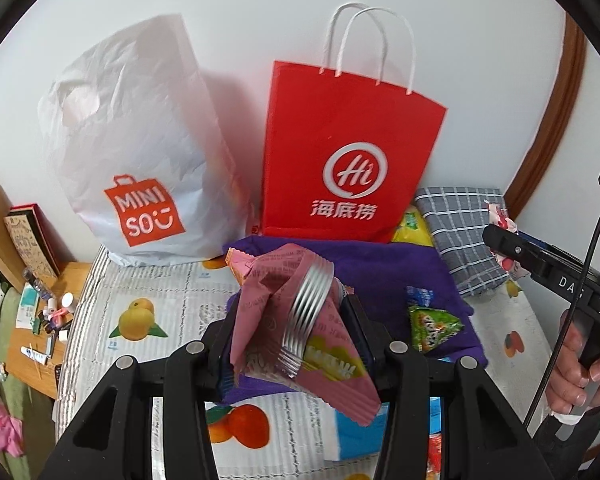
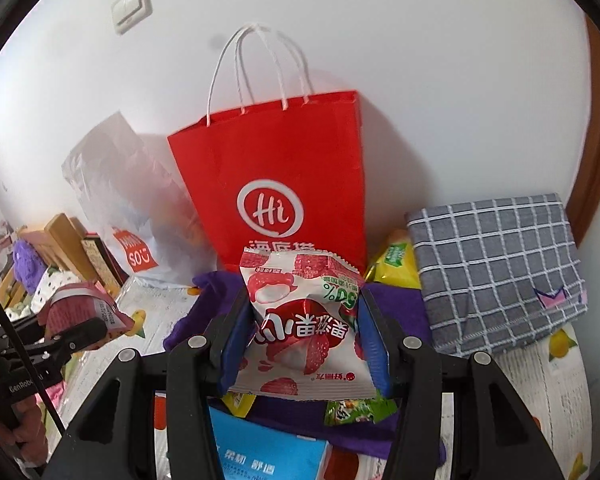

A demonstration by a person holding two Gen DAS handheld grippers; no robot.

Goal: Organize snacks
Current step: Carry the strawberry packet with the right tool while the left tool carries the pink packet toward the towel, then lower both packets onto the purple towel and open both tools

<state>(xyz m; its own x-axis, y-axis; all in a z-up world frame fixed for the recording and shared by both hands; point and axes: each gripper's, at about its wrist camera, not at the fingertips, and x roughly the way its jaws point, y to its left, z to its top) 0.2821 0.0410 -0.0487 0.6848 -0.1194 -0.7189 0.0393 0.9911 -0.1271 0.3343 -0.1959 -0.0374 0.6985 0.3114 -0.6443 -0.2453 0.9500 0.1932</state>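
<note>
Left gripper: pink snack packet pinched | right gripper: lychee snack packet pinched | red paper bag seen at twelve o'clock, nearer the right.

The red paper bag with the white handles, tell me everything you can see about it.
The red paper bag stands upright, leaning back against the white wall. It looks like stiff paper, with two white twisted-cord handles standing up from its open top. Its front carries a white circled "Hi" logo above white Chinese characters. A white plastic bag sits close on its left. What is inside cannot be seen.
</note>
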